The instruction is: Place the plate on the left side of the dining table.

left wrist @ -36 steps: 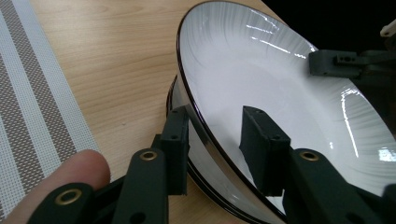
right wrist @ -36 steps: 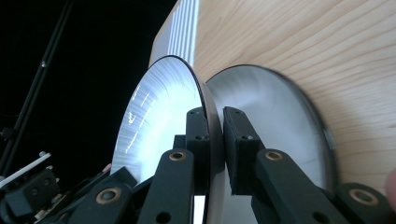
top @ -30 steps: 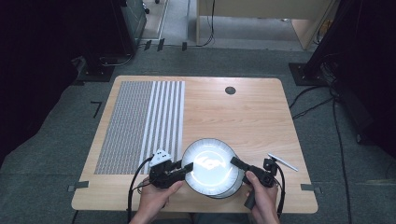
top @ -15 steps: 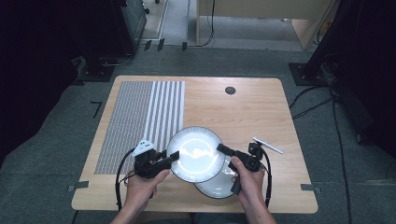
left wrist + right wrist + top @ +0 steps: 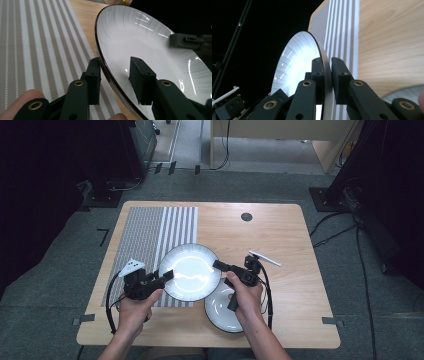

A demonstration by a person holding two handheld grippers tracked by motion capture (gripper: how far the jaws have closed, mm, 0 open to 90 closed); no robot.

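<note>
From above, we see the left gripper [image 5: 167, 275] and the right gripper [image 5: 218, 265] at opposite edges of a white plate [image 5: 190, 272], which sits between them above the near middle of the tabletop [image 5: 280, 235]. The plate overlaps the right edge of a striped mat [image 5: 150, 235] and partly covers a second plate [image 5: 225, 312] that lies on the wood just below the right hand [image 5: 245, 295]. The left hand [image 5: 135, 307] comes in from the bottom edge, its cable looping beside it. A white stick [image 5: 265, 258] lies on the wood just right of the right gripper, and a dark round hole [image 5: 246, 216] marks the far part of the tabletop. In the left gripper view, the plate [image 5: 150, 50] runs slantwise across the frame, its dark rim passing between the two fingers [image 5: 141, 80]: one is under the rim on the mat [image 5: 37, 50] side and one lies on the white inner face, so the fingers are narrowed onto the plate's edge. The other gripper [image 5: 190, 42] shows at the far rim. In the right gripper view, the plate [image 5: 297, 65] stands edge-on, and the fingers [image 5: 340, 80] are closed tight on its rim, one each side. Behind it we see the mat [image 5: 342, 27] and the bare wood [image 5: 392, 45], and the second plate's rim [image 5: 404, 91] shows at the lower right.
</note>
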